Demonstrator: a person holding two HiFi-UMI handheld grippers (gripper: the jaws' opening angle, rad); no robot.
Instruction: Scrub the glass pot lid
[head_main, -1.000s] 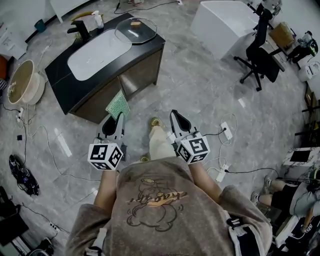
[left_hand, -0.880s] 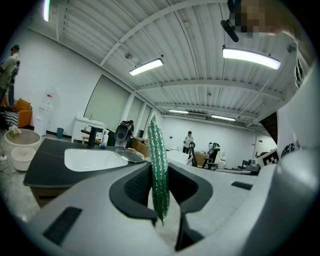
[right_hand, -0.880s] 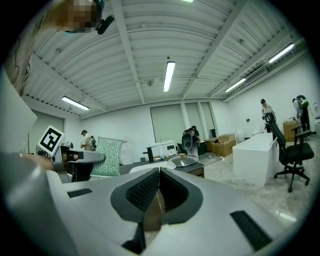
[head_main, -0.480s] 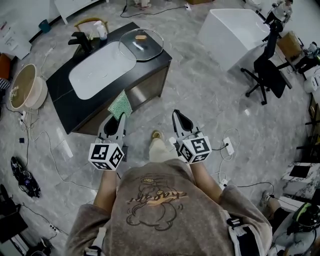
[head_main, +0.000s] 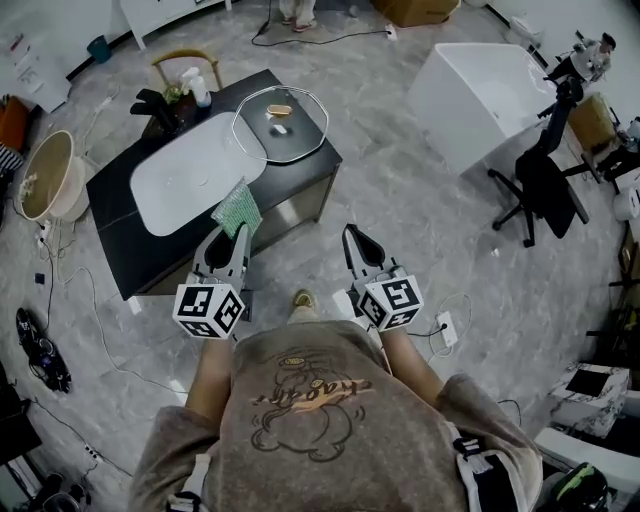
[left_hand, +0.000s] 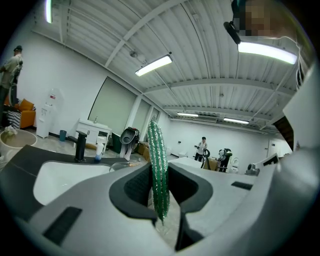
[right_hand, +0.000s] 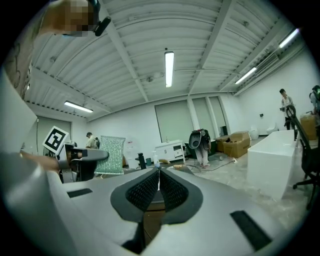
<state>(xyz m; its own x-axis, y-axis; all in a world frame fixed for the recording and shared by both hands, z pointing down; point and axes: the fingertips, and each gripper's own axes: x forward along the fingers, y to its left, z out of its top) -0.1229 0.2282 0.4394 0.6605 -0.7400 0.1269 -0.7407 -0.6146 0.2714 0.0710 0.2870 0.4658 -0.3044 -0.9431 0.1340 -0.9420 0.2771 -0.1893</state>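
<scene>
The left gripper (head_main: 240, 233) is clamping a green scrubbing cloth (head_main: 238, 208) (standing on edge). The right gripper (head_main: 351, 234) is showing its jaws pressed together, empty. Well ahead of both, the glass pot lid (head_main: 281, 126) is lying on the black counter (head_main: 305, 172) beside the white basin (head_main: 190, 178).

1. You wear a grey-brown, short-sleeved T-shirt (head_main: 310, 420) with a cartoon bear outlined on it.
2. Your left gripper (head_main: 243, 232) and right gripper (head_main: 348, 232) have pale grey shells and black textured pads (right_hand: 144, 192).
3. The left one's cube (head_main: 210, 310) and the right one's cube (head_main: 390, 302) are white, printed with black square markers.
</scene>
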